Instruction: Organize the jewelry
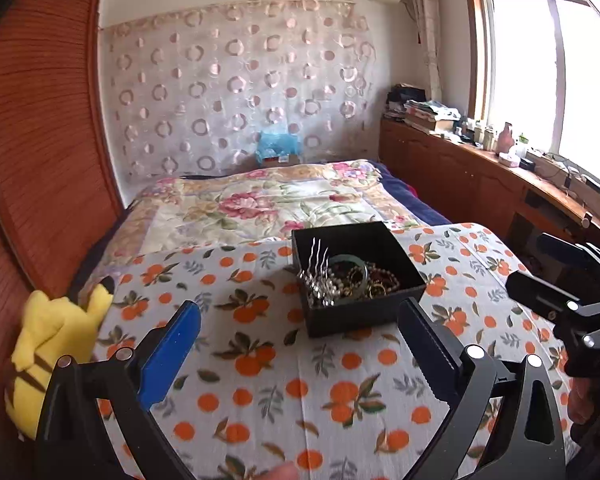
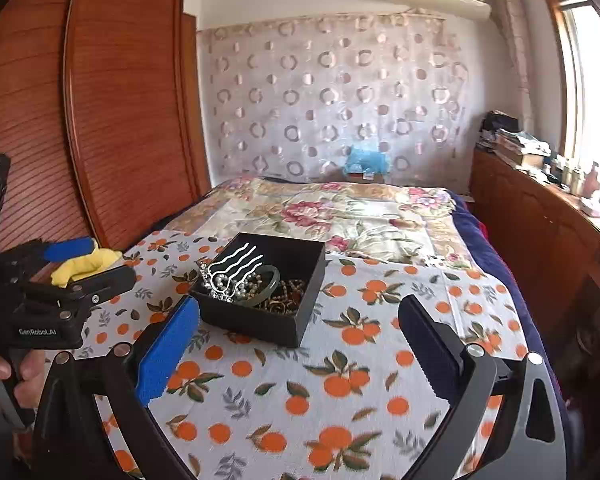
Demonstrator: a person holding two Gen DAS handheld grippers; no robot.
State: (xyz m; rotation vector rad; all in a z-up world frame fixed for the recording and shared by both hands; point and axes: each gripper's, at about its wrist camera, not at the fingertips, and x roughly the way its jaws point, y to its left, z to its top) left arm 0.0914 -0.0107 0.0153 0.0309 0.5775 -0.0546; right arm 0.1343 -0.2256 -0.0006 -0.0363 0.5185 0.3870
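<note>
Orange-printed cloth (image 1: 260, 360) covers the table at the foot of a flowered bed (image 1: 260, 200). Both grippers hover above it with jaws spread wide and nothing held: the left gripper (image 1: 300, 312) and the right gripper (image 2: 298, 306). Just beyond their fingertips sits an open black box (image 2: 260, 320) on the cloth, holding a silver hair comb (image 2: 228, 272), a green bangle (image 2: 270, 280) and tangled bead strands. A yellow plush toy (image 1: 56, 340) lies at the table's left edge.

A black box (image 1: 364, 312) sits on white cloth (image 1: 260, 392) printed with oranges (green-leaved), beside a yellow plush (image 1: 56, 336).
</note>
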